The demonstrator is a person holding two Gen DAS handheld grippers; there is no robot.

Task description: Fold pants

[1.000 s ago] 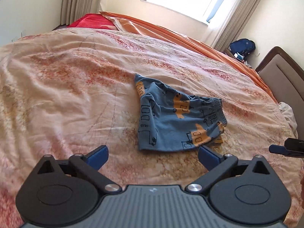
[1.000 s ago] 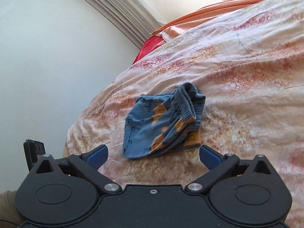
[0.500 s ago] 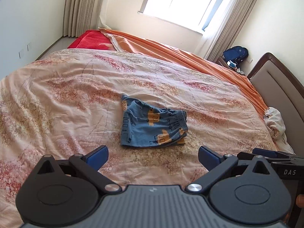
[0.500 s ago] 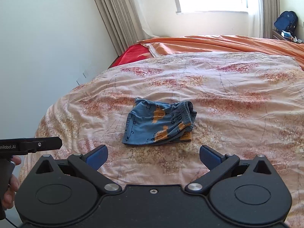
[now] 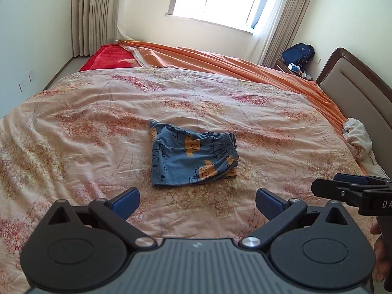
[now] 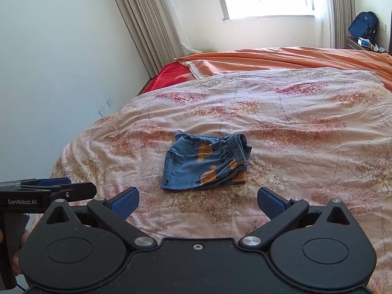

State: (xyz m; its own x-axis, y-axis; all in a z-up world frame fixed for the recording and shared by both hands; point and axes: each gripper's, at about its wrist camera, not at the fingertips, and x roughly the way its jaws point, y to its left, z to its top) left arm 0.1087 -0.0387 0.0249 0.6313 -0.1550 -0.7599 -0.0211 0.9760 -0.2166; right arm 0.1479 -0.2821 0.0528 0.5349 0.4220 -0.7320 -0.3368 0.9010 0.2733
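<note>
Now the folded blue pants [image 5: 193,155] lie flat near the middle of the bed [image 5: 73,127]. Both the left gripper [image 5: 197,201] and the right gripper [image 6: 198,200] hover on the near side, jaws spread wide and holding nothing, well apart from the cloth.

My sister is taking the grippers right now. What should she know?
Left gripper: open, empty, back from the pants.
Right gripper: open, empty, also off the pants.
Pants: a small folded bundle on the bedspread, mid-bed, waistband to the right.
Done: the fold looks finished.
Left: maybe nothing; perhaps tidy the orange edge sticking out at the bottom right corner.
</note>
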